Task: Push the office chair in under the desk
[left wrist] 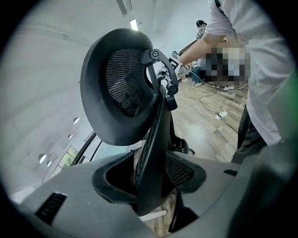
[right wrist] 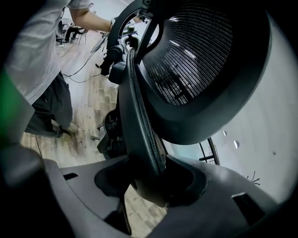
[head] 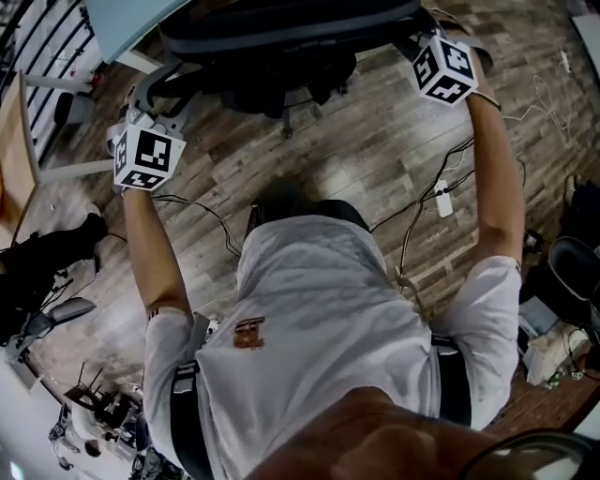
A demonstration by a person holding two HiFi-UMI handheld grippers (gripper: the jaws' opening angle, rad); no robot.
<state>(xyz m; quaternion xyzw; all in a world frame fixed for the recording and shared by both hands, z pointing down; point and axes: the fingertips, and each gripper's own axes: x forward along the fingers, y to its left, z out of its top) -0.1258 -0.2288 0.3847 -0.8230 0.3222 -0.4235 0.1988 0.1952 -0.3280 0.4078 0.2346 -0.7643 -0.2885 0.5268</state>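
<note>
Wood-plank flooring (head: 375, 159) is filling the head view, with the office chair (head: 281, 37) standing at its far edge, directly ahead of the person in the pale shirt (head: 319, 319). Just beyond the chair and off to its left, the pale top of the desk (head: 131, 23) is showing. How far the seat reaches under that top cannot be told.

Both arms are stretching out toward the chair. The left gripper (left wrist: 151, 186) is sitting at the chair's left side, and its own view is looking edge-on along the backrest rim (left wrist: 156, 139). That rim is lying in the gap between the jaws, and the jaws are clamping it. The mesh headrest (left wrist: 123, 83) is rising above the grip.

The right gripper (right wrist: 158, 181) is sitting at the chair's right side. Its jaws are likewise closing on the dark edge of the backrest, which is filling the space between them.

Behind the chair, on the person's side, thin cables (head: 412, 206) are trailing over the planks. A small white plug block (head: 444, 199) is lying among them, nearer the chair's right side.
</note>
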